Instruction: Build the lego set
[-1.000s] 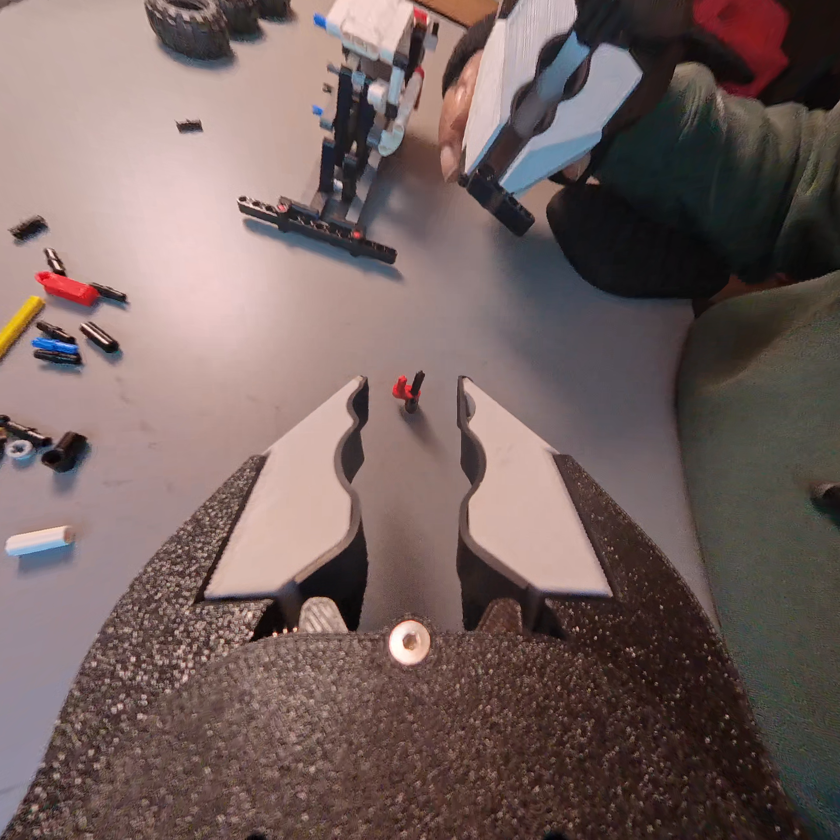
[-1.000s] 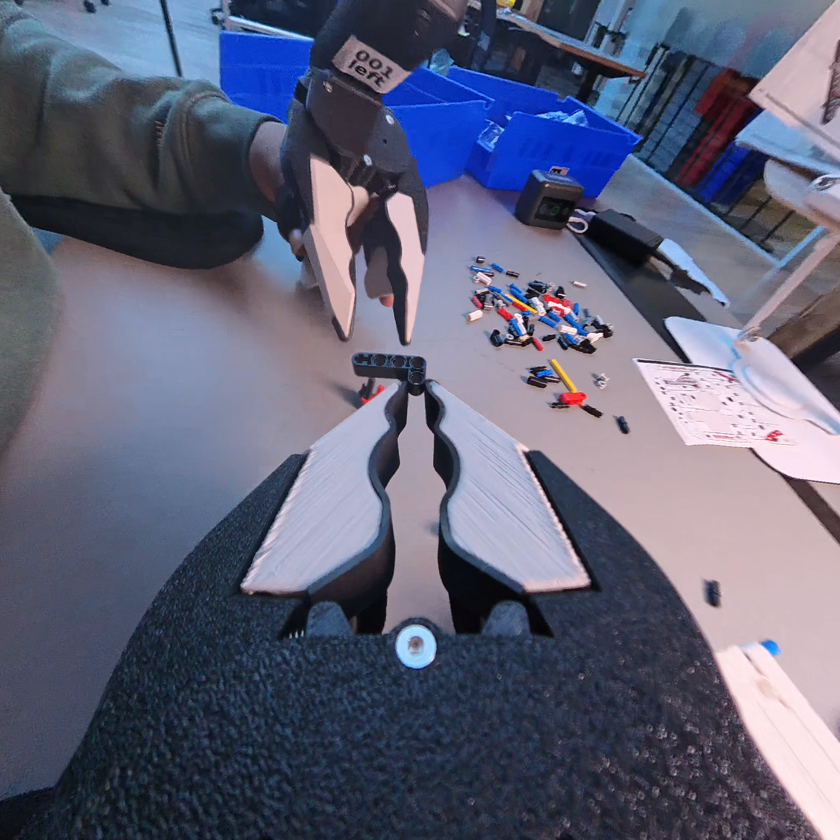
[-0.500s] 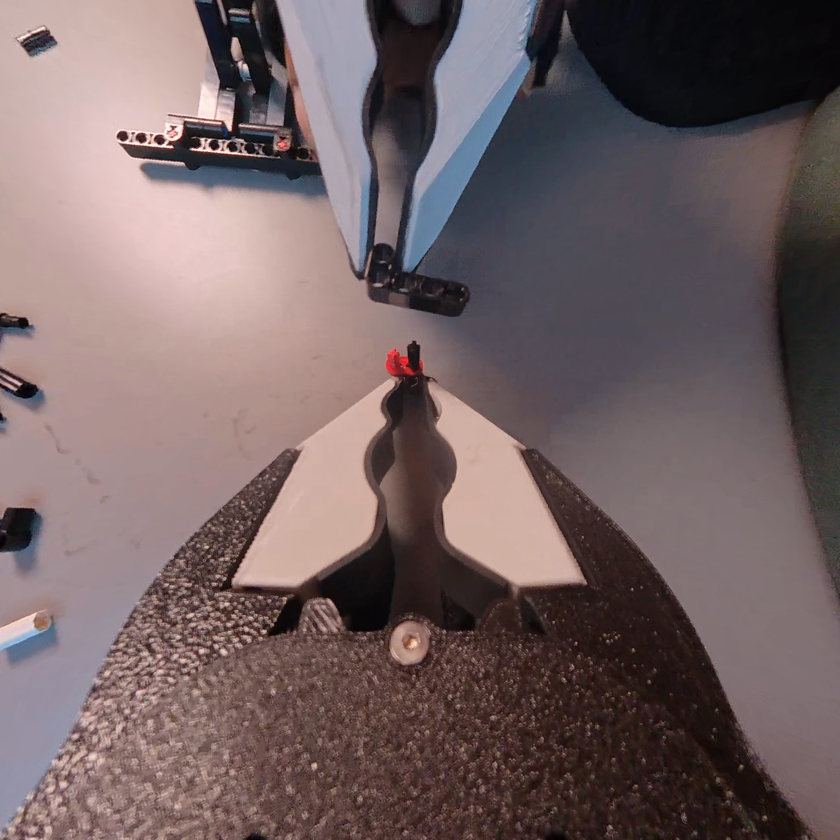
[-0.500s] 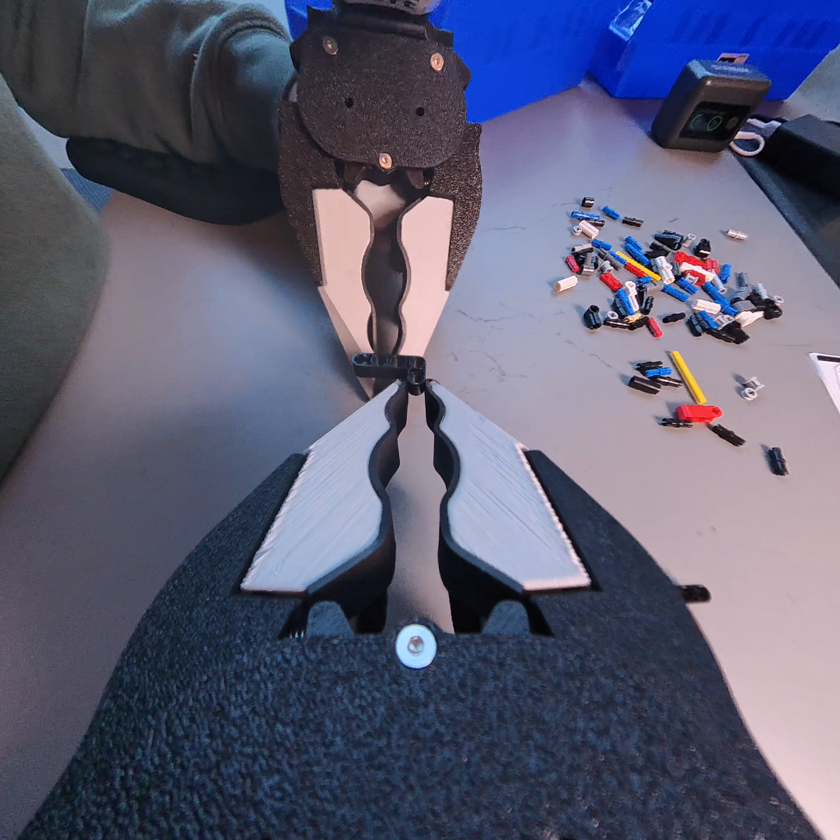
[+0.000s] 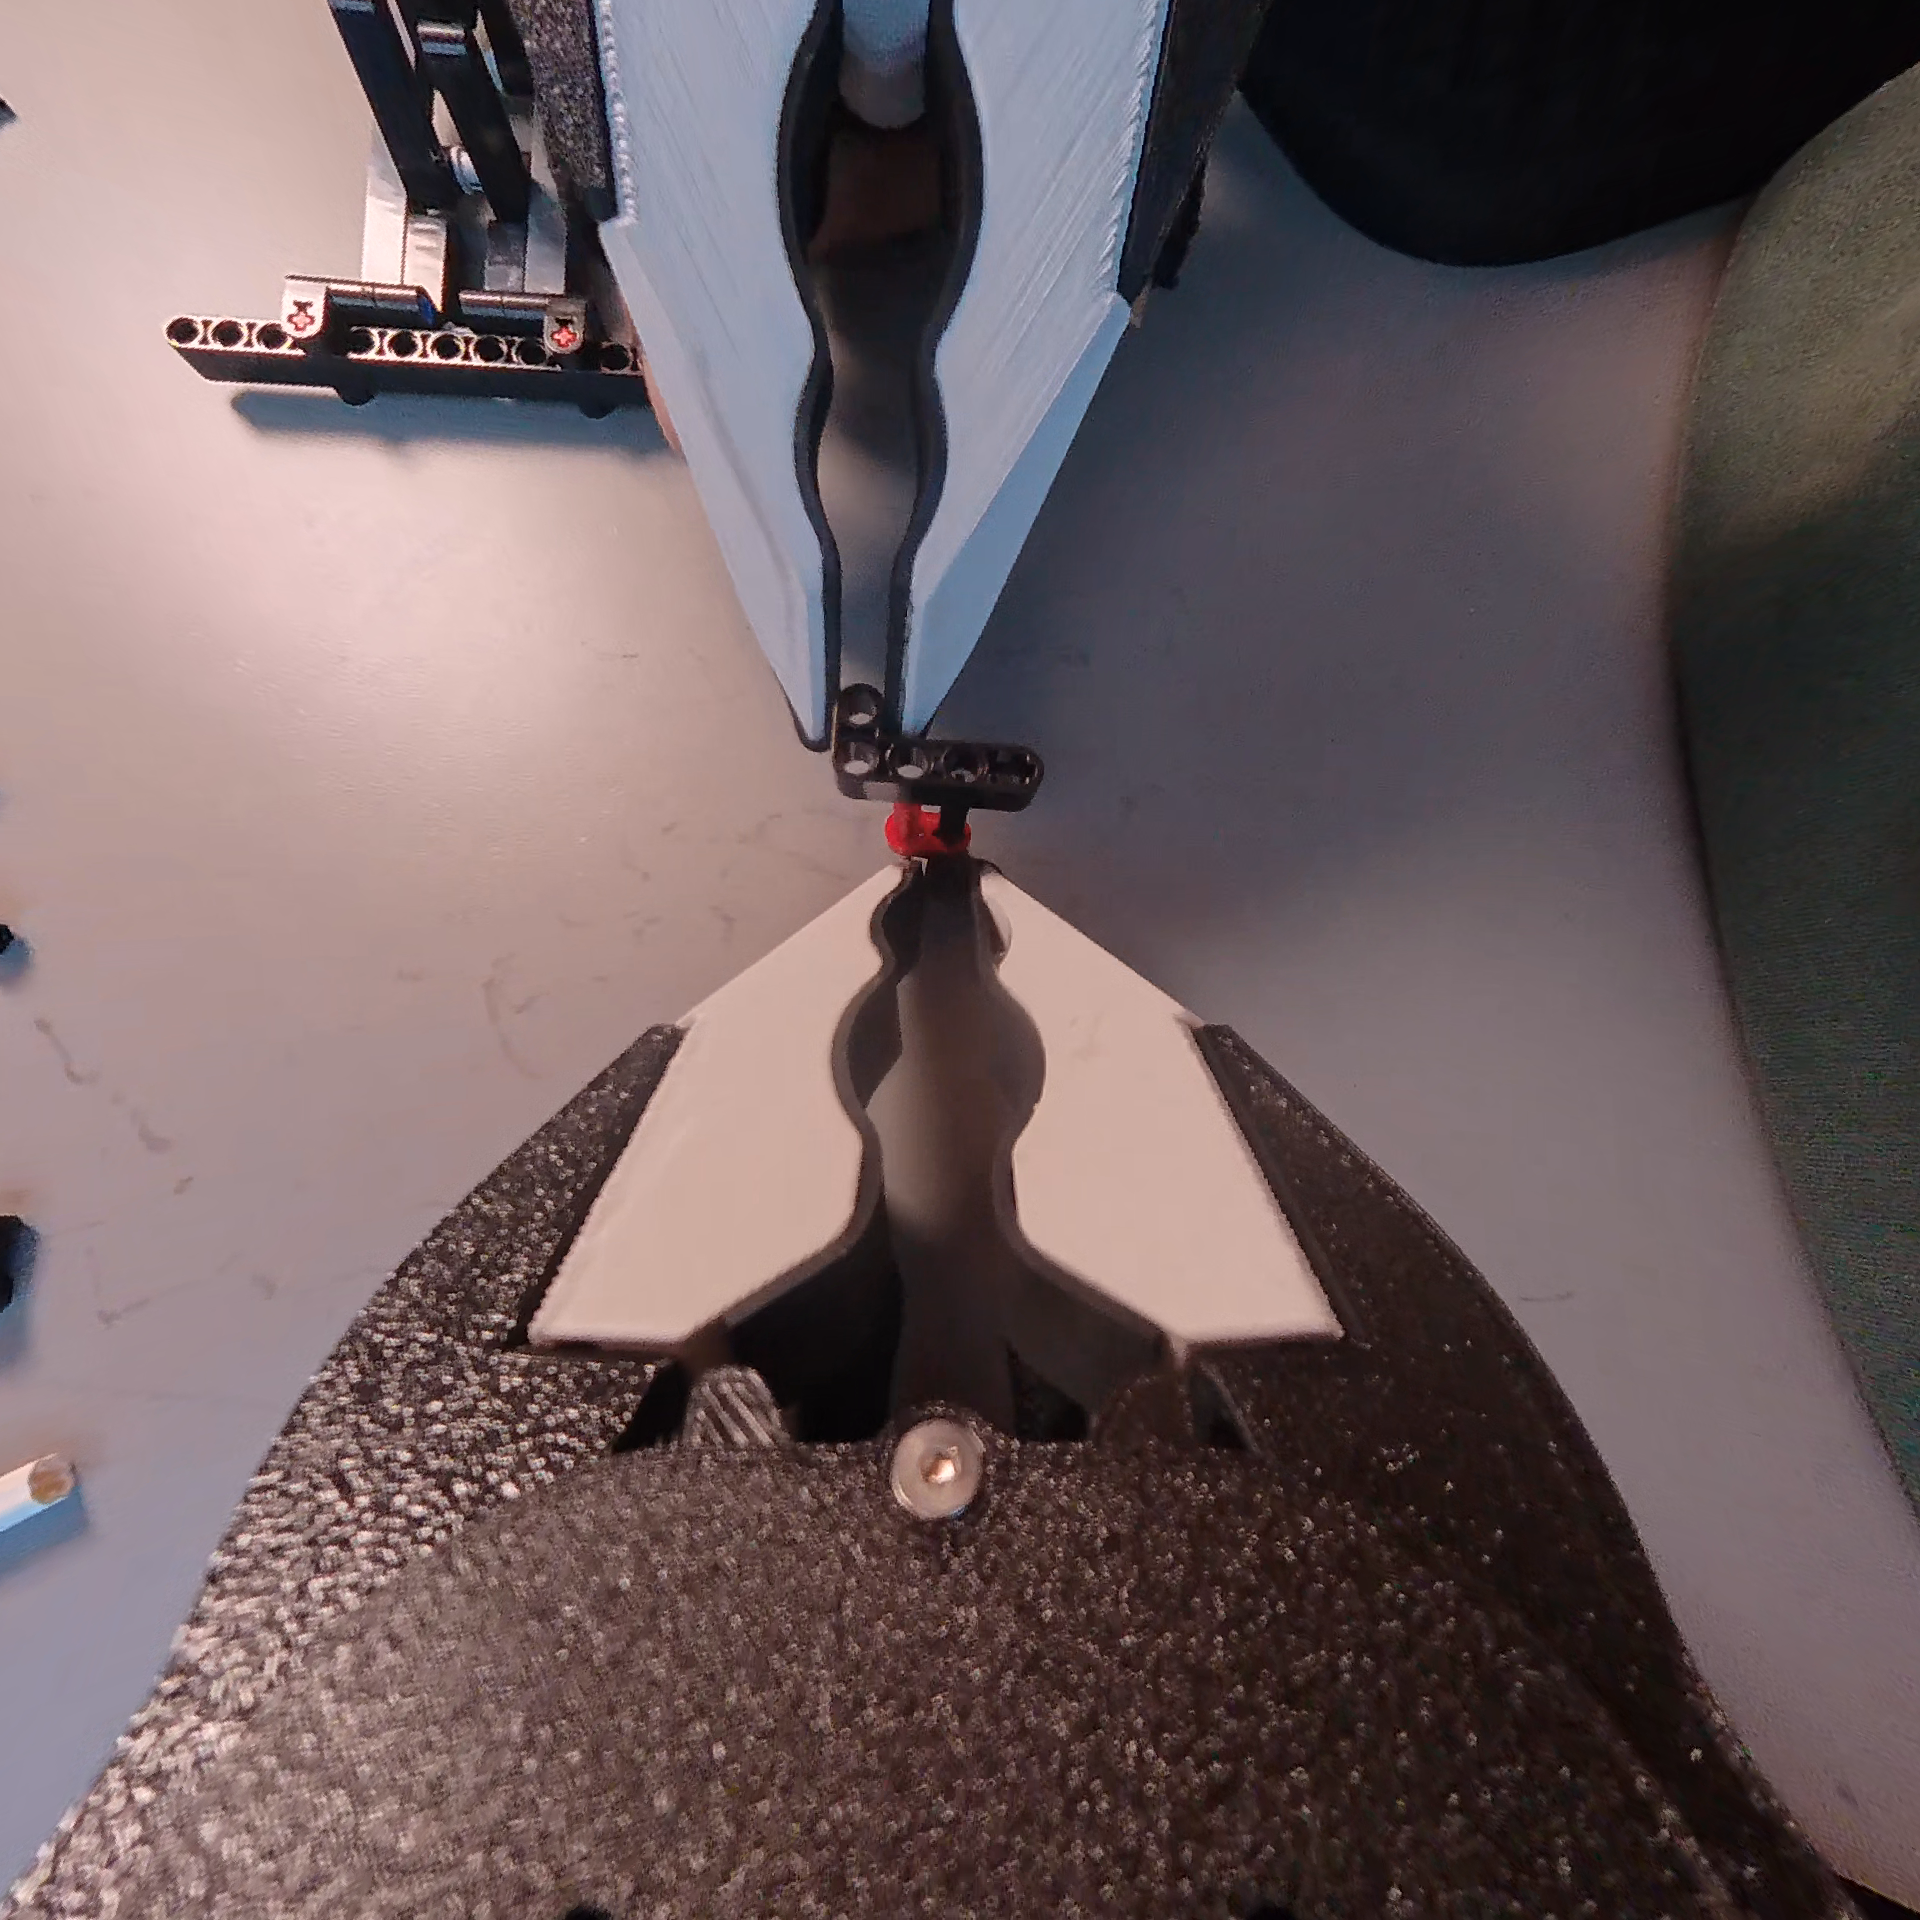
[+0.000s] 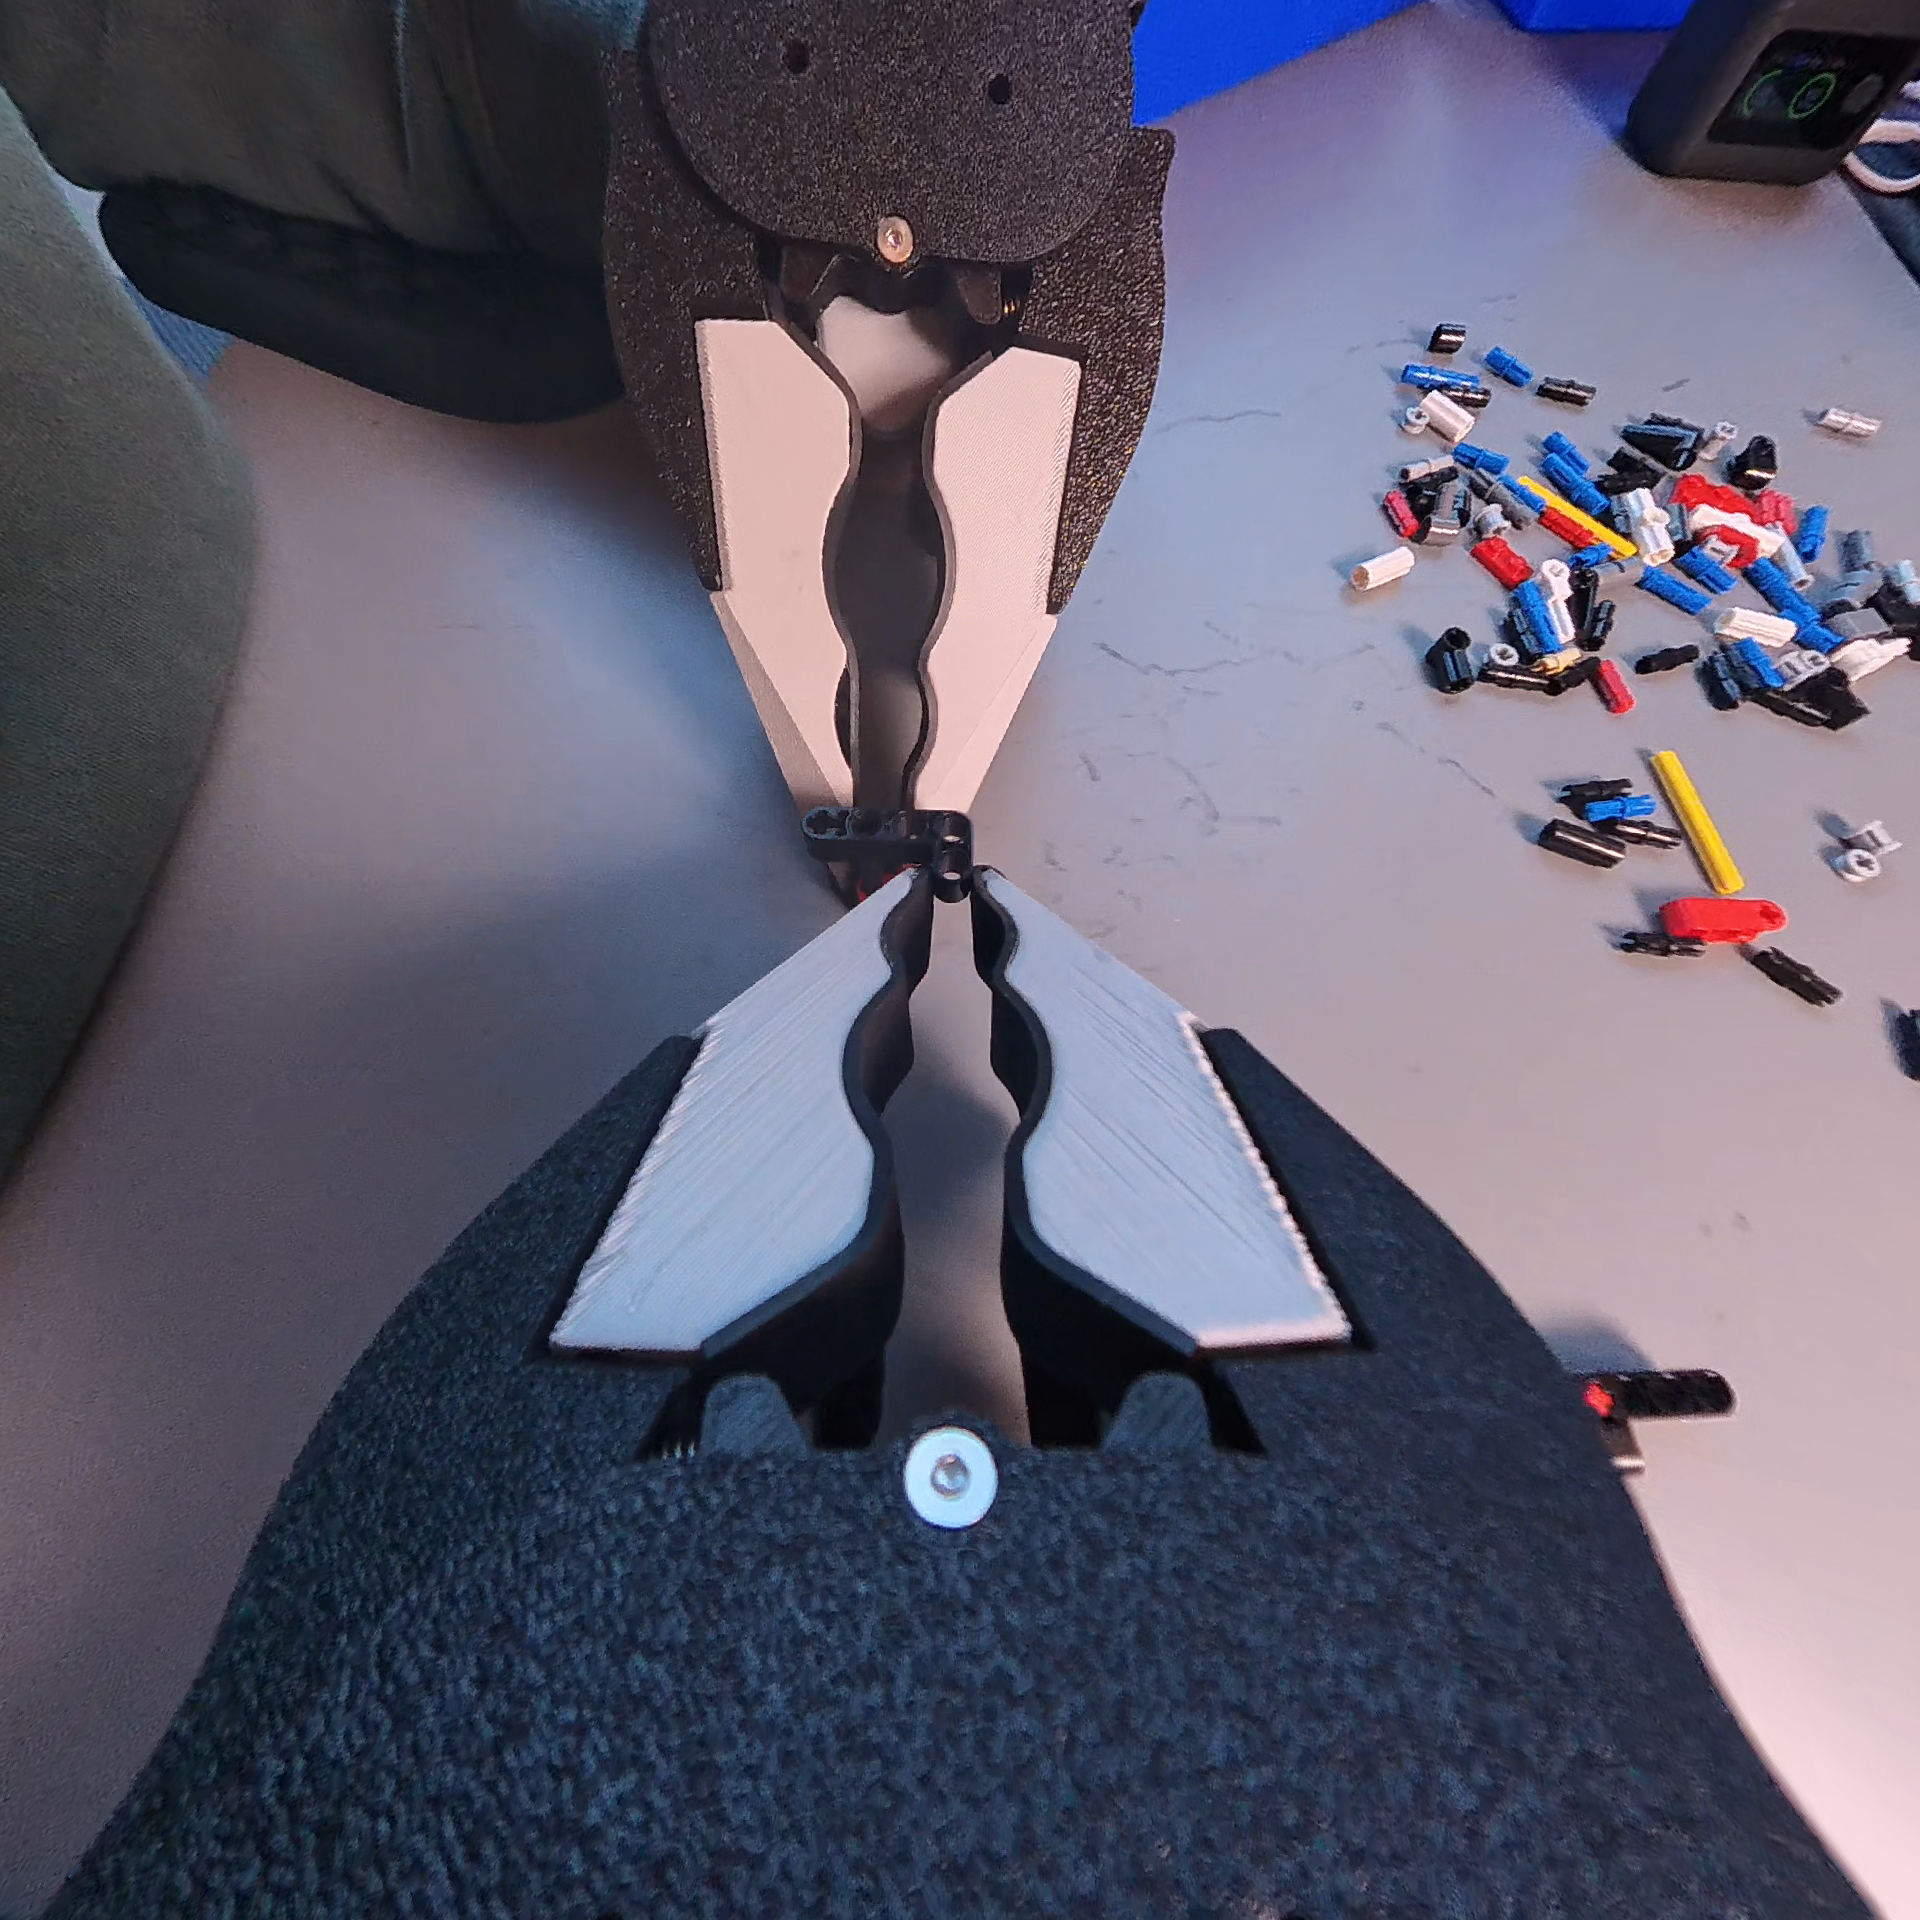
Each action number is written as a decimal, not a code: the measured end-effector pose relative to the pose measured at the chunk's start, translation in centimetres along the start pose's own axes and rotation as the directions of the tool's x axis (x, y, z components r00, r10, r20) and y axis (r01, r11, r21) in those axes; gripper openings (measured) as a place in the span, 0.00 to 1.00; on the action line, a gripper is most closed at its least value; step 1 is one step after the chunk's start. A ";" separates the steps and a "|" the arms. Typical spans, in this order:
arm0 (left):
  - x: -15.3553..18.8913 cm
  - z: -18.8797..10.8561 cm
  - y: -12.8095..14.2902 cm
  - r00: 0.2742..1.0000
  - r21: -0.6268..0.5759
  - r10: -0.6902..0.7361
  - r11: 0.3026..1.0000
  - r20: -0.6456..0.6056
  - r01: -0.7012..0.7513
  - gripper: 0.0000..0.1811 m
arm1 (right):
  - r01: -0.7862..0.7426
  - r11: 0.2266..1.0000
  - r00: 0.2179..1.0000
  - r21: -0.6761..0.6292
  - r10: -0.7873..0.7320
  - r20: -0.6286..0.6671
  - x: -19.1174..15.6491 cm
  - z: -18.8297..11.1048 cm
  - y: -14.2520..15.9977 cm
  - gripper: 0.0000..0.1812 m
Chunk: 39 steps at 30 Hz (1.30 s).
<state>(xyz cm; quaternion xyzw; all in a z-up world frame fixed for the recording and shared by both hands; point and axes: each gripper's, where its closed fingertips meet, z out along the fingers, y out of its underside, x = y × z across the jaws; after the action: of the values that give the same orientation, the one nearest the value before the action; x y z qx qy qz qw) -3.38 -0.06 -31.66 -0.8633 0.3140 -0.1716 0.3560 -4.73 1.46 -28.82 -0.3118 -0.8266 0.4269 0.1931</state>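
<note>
The right tool [image 6: 943, 883] is clamped on the short leg of a small black L-shaped plastic beam with round holes [image 5: 935, 767], held in the air above the grey tabletop [image 5: 416, 727]. Facing it tip to tip, the left tool [image 5: 940, 871] is closed on a tiny red plastic connector with a black pin standing out of it [image 5: 928, 831]. The pin's end touches, or very nearly touches, the underside of the beam's long leg, somewhere near its middle holes; whether it has entered a hole cannot be told from either view.

The main risk is misalignment. The pin looks thin and the holes are small, so if the pin meets the solid wall between two holes, a push would likely twist the connector in the left tool's tips rather than seat it. Both grips are only at the very tips, on little surface, so either piece could pivot or pop out and fall to the tabletop. The beam is held by its short leg only, off to one side of the contact point, so pressure on the long leg would tend to lever it round in the right tool.

A dropped piece would be awkward to recover. Away from the beam to one side stands the partly built black and white lego model on its long black holed base beam [image 5: 416, 348], and to the other side lies the scattered heap of blue, black, red and white small parts [image 6: 1662, 561], where a fallen pin could get lost.
</note>
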 end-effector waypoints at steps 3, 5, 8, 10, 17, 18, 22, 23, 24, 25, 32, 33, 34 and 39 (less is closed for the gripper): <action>0.0 0.0 0.0 1.000 0.000 -0.001 1.000 -0.001 0.001 0.04 | -0.002 1.000 1.000 0.000 0.002 0.004 -0.1 0.0 0.0 0.04; 0.0 0.0 0.0 1.000 0.000 -0.002 1.000 -0.001 0.002 0.04 | -0.019 1.000 1.000 0.006 0.019 0.009 0.0 0.0 -0.1 0.04; 0.0 0.0 0.0 1.000 0.001 -0.005 1.000 -0.003 0.005 0.04 | -0.020 1.000 1.000 -0.002 0.020 0.004 0.1 0.0 0.0 0.04; 0.0 0.0 0.0 1.000 0.001 -0.006 1.000 -0.003 0.006 0.04 | -0.020 1.000 1.000 -0.008 0.020 -0.002 0.1 0.0 0.1 0.04; 0.0 0.0 0.0 1.000 0.001 -0.011 1.000 -0.014 0.011 0.04 | 0.006 0.999 1.000 -0.040 -0.007 -0.018 0.2 0.3 0.5 0.04; 0.1 0.0 0.0 1.000 0.001 -0.011 1.000 -0.017 0.011 0.04 | 0.014 0.998 1.000 -0.056 -0.015 -0.021 0.2 0.3 0.7 0.04; 0.1 0.0 0.0 1.000 0.000 -0.006 1.000 -0.020 0.006 0.04 | 0.072 0.987 0.996 -0.142 -0.077 -0.034 0.0 1.0 1.7 0.04; 0.1 0.0 0.1 1.000 0.000 -0.005 1.000 -0.021 0.005 0.04 | 0.088 0.986 0.995 -0.143 -0.094 -0.038 0.0 1.1 1.7 0.04; 0.1 -0.1 0.1 1.000 0.000 -0.005 1.000 -0.021 0.005 0.04 | 0.090 0.985 0.995 -0.145 -0.096 -0.037 0.0 1.1 1.7 0.04; 0.1 -0.1 0.1 1.000 0.000 -0.006 1.000 -0.021 0.006 0.04 | 0.087 0.985 0.995 -0.148 -0.093 -0.036 0.1 1.1 1.8 0.04; 0.3 -0.1 0.1 1.000 0.001 0.002 1.000 -0.025 -0.002 0.06 | 0.127 0.974 0.988 -0.189 -0.142 -0.063 0.2 1.2 2.2 0.05; 0.3 -0.1 0.1 1.000 0.001 0.005 1.000 -0.025 -0.005 0.07 | 0.123 0.975 0.989 -0.185 -0.136 -0.060 0.2 1.2 2.2 0.07; 0.3 -0.1 0.1 1.000 0.001 0.006 1.000 -0.023 -0.006 0.07 | 0.121 0.976 0.989 -0.183 -0.134 -0.056 0.1 1.1 2.2 0.08; 0.2 -0.1 0.1 1.000 0.001 0.001 1.000 -0.016 -0.001 0.06 | 0.113 0.981 0.991 -0.155 -0.122 -0.048 -0.2 0.5 1.7 0.12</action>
<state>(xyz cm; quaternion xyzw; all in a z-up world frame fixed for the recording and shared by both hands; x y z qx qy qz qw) -3.37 -0.30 -31.65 -0.8616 0.3173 -0.1786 0.3537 -4.34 1.78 -30.53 -0.2883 -0.8679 0.3413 0.2172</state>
